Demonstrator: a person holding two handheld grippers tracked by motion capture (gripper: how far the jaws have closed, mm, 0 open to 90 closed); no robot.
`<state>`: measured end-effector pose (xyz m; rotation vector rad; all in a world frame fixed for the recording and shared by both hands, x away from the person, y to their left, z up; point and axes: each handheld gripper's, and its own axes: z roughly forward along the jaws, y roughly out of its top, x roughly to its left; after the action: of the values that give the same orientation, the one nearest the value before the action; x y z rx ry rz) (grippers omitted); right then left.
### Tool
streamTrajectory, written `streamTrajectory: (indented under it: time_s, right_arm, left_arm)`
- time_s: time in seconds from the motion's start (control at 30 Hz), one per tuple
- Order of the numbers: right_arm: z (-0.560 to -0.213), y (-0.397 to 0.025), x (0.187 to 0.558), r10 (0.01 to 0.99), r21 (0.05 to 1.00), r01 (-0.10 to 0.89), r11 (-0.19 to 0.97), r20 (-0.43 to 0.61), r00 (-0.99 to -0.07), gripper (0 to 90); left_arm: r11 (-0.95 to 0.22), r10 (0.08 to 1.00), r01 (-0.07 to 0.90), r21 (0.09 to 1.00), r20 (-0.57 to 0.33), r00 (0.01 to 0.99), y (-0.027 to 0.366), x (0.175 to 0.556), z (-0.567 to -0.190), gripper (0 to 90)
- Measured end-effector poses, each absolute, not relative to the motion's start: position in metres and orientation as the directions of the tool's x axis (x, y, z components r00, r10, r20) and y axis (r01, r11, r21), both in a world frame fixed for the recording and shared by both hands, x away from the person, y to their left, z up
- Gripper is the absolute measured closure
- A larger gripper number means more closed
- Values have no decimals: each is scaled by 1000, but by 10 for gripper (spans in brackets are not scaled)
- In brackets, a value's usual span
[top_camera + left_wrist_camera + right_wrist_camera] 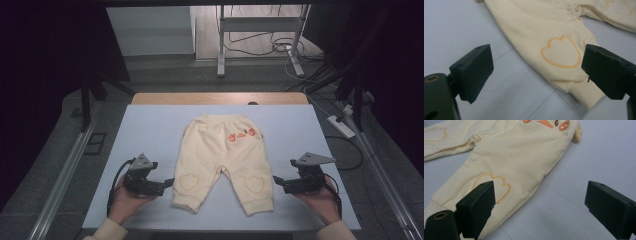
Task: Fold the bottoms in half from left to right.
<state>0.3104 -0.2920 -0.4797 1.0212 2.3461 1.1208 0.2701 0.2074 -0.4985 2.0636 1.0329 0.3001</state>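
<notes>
A pair of small cream baby trousers (221,157) lies flat on the white table sheet (150,135), waist toward the far side and legs toward me. An orange face print sits near the waist (544,123), and an orange heart outline marks each knee (561,52) (491,185). My left gripper (170,182) is open just left of the left leg's cuff (584,93). My right gripper (276,181) is open just right of the right leg, its left jaw over that leg's edge in the right gripper view. Neither holds anything.
The white sheet covers a wooden table whose far edge (220,98) shows. Beyond it are a desk frame (260,40) and floor cables; a power strip (341,126) lies on the floor at the right. Metal rails run along both sides.
</notes>
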Motion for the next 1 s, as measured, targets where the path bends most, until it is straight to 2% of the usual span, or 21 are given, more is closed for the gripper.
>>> streamTrajectory:
  time_s: [0.67,1.0]
  right_arm:
    - [-483,-288,313,729,766,469,439,1,-685,101]
    - [-481,-290,311,728,784,468,407,30,-685,104]
  left_arm:
    - [-350,764,584,732,-137,630,211,275,-503,109]
    - [-336,765,581,741,-146,628,210,276,-500,110]
